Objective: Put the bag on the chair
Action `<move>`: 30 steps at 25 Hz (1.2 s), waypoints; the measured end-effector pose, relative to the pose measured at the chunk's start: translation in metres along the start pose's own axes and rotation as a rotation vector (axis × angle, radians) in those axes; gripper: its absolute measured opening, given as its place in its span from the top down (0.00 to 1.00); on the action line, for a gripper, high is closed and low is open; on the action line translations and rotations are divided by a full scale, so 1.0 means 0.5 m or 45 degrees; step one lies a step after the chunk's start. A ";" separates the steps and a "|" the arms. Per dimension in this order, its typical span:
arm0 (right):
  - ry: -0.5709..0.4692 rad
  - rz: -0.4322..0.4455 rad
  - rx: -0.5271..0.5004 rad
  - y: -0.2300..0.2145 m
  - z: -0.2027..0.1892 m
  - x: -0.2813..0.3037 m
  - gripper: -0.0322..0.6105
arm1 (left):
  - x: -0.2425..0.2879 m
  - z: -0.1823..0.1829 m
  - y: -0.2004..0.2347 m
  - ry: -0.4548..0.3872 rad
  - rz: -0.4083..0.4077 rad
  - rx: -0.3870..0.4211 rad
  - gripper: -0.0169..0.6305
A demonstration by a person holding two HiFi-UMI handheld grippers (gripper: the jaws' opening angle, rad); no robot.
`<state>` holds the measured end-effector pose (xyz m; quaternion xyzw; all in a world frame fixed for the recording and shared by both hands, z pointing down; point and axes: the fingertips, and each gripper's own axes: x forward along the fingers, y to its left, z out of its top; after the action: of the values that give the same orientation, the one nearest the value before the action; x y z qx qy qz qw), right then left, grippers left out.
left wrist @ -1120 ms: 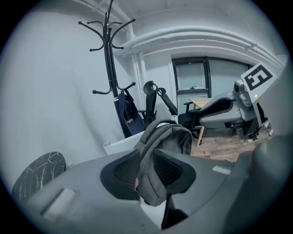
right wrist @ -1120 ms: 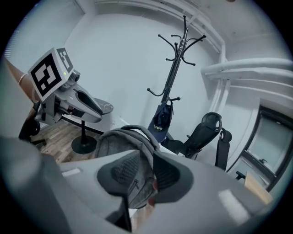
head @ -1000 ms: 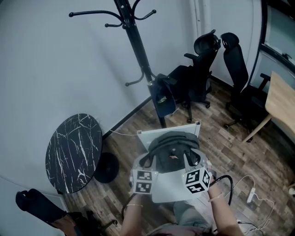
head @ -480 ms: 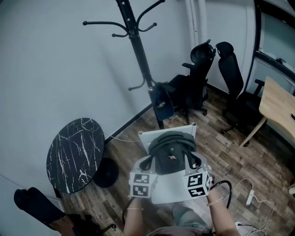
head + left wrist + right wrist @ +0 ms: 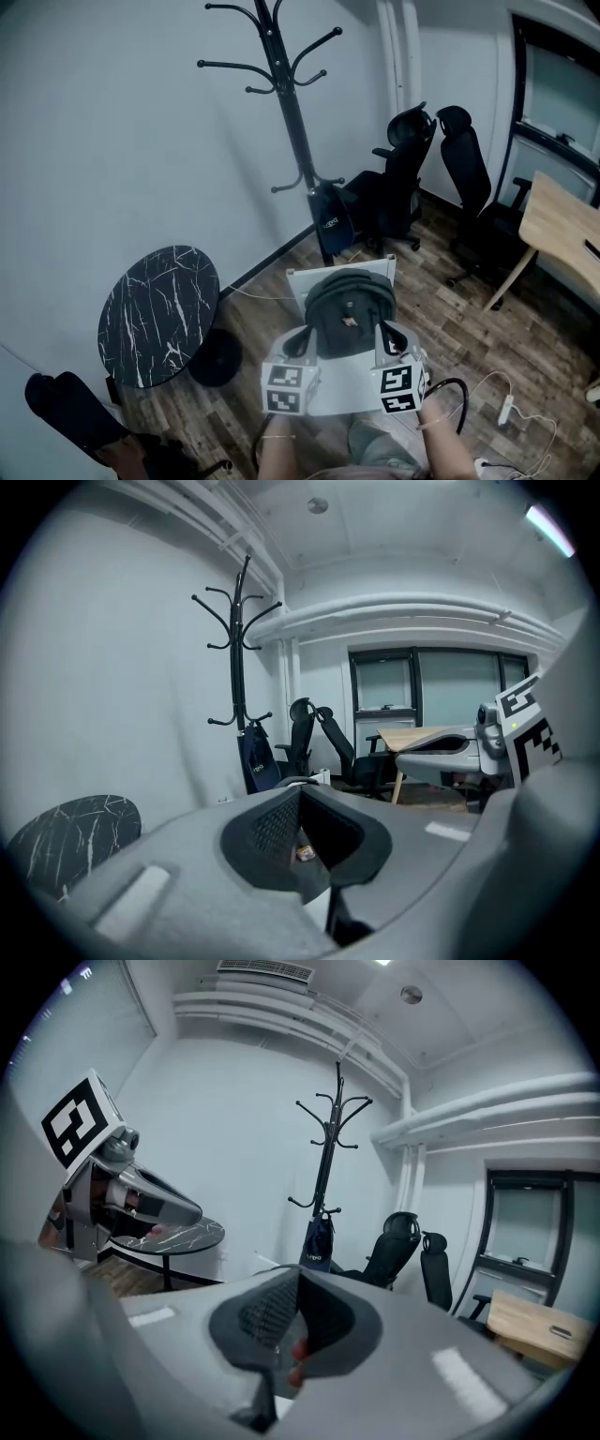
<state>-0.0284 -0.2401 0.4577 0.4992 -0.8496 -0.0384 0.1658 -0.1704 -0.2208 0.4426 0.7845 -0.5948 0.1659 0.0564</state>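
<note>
A grey backpack (image 5: 349, 314) lies on the white chair (image 5: 342, 392) right in front of me, its top toward the chair's low back (image 5: 298, 279). My left gripper (image 5: 302, 345) sits at the bag's near left corner, by a dark strap. At the near right corner, beside the other strap, is my right gripper (image 5: 386, 339). In the left gripper view the left gripper (image 5: 323, 892) has its jaws closed together, with only a thin dark strip below them. The right gripper (image 5: 277, 1372) looks the same in its own view. I cannot see a strap pinched in either.
A black coat stand (image 5: 295, 122) with a dark blue bag (image 5: 330, 217) hung low stands against the wall behind the chair. Two black office chairs (image 5: 403, 178) are to its right. A round marble table (image 5: 157, 314) is at the left, a wooden desk (image 5: 562, 230) at the right, and cables with a power strip (image 5: 506, 408) on the floor.
The head view has tilted upward, so more of the coat stand shows. Both grippers stay at the bag's near corners and the bag has not moved on the chair.
</note>
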 end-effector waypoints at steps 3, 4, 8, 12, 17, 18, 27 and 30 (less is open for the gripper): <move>-0.023 -0.010 0.010 0.010 0.009 -0.038 0.94 | -0.045 0.012 -0.014 -0.048 0.028 -0.002 0.96; -0.029 -0.014 0.012 0.012 0.012 -0.052 0.94 | -0.060 0.016 -0.020 -0.063 0.036 -0.004 0.96; -0.067 -0.025 0.009 0.030 0.029 -0.108 0.94 | -0.120 0.025 -0.045 -0.108 0.034 -0.021 0.96; -0.105 -0.032 0.029 0.061 0.045 -0.166 0.95 | -0.187 0.033 -0.065 -0.168 0.027 -0.012 0.96; -0.147 -0.042 0.055 0.087 0.067 -0.250 0.95 | -0.269 0.040 -0.103 -0.225 0.011 -0.014 0.96; -0.157 -0.045 0.060 0.092 0.071 -0.265 0.95 | -0.285 0.041 -0.109 -0.236 0.010 -0.012 0.96; -0.220 -0.085 0.078 0.138 0.105 -0.397 0.95 | -0.418 0.038 -0.145 -0.340 0.026 -0.080 0.96; -0.229 -0.091 0.083 0.152 0.109 -0.428 0.95 | -0.446 0.037 -0.157 -0.345 0.010 -0.081 0.96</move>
<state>-0.0135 -0.0233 0.3718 0.5288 -0.8435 -0.0614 0.0710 -0.1450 0.0004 0.3605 0.7952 -0.6051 0.0397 -0.0003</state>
